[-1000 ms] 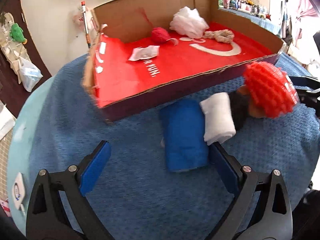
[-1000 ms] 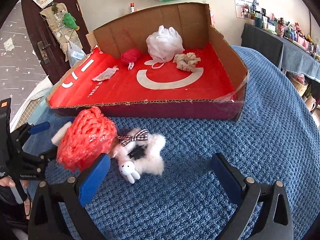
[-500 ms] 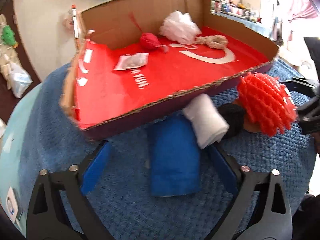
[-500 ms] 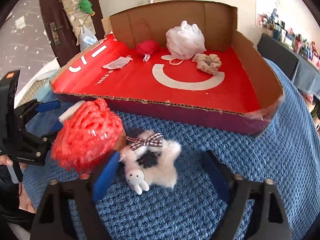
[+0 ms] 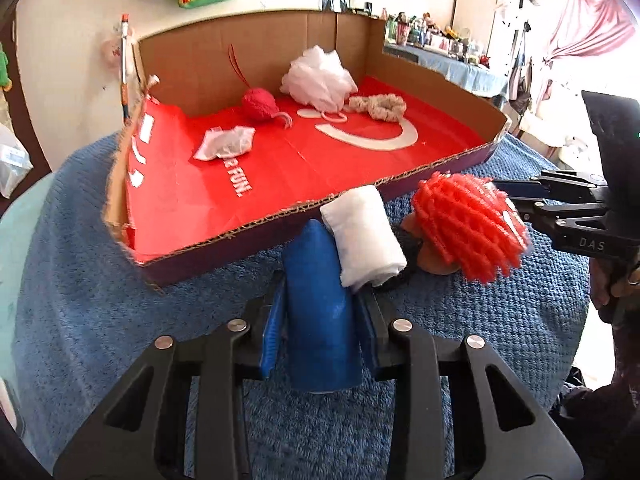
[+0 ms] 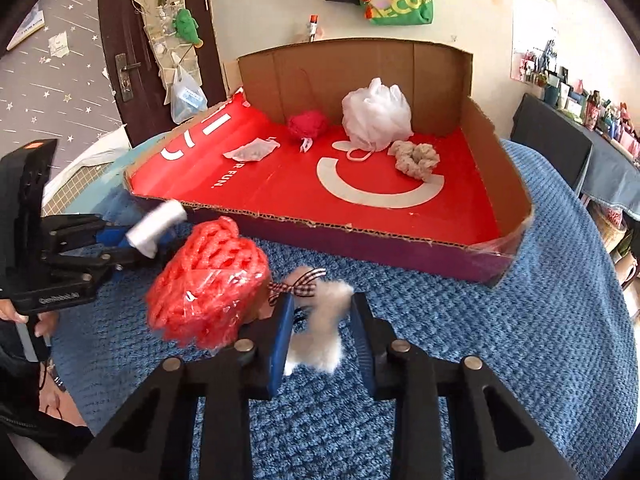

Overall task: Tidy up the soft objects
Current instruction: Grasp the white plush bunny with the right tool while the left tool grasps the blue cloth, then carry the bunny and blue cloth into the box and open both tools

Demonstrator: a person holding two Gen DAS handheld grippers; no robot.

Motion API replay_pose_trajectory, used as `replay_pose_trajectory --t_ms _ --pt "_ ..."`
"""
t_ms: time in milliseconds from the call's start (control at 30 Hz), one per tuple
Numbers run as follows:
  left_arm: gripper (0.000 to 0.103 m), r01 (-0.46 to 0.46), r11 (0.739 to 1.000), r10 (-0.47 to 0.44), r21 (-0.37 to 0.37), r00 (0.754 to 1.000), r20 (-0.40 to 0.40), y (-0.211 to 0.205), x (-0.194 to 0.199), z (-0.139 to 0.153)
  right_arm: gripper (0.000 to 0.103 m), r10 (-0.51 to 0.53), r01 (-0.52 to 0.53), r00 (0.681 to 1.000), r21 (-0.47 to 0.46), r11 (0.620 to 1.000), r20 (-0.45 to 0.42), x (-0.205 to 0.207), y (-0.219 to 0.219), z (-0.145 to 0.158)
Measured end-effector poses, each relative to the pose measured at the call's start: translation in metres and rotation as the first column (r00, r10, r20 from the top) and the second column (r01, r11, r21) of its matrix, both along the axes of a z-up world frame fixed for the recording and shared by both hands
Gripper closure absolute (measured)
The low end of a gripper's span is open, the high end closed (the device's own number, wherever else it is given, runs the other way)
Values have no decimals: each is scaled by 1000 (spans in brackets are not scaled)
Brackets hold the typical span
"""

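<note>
Left gripper [image 5: 320, 320] had just closed its jaws on the rolled blue cloth [image 5: 320, 312], pads pressing both sides. A white roll [image 5: 366, 236] leaned on the cloth's far end, just ahead and right of the fingertips. Right gripper [image 6: 322, 332] had just closed on the white fluffy toy [image 6: 320, 336], with the red mesh ball [image 6: 204, 292] touching its left finger. The cardboard tray [image 6: 360, 240] lay beyond both grippers.

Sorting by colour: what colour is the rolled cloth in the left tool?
Blue; the rolled cloth shows best in the left wrist view, clamped in the left tool.
</note>
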State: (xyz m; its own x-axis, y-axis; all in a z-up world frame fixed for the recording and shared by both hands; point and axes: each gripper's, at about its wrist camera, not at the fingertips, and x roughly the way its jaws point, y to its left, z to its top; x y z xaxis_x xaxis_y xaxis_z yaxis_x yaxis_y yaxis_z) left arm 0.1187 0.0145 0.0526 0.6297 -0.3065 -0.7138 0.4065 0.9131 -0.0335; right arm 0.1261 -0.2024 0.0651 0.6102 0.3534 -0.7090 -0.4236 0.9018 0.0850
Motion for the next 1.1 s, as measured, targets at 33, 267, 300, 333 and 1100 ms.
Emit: replay_pose_trajectory --t_ms 33,267,300,333,1100 --pt "72 -6 1000 5 9 1000 9 1 -3 2 71 -2 2 1000 -9 1000 1 -1 0 -1" --pt "72 -54 996 55 65 998 -7 14 -8 -10 53 6 -6 1000 22 1000 -6 -8 -2 -1" --pt "72 -66 995 68 77 997 -20 16 -7 -15 43 0 0 1000 20 1000 -9 -8 -3 -2" --pt "66 -69 995 72 74 997 -29 18 -7 -18 27 1 -1 1000 24 1000 -9 -8 -3 -3" --pt "74 -81 997 81 20 997 -19 34 -21 -11 59 -4 3 1000 -48 999 -15 -1 4 -13"
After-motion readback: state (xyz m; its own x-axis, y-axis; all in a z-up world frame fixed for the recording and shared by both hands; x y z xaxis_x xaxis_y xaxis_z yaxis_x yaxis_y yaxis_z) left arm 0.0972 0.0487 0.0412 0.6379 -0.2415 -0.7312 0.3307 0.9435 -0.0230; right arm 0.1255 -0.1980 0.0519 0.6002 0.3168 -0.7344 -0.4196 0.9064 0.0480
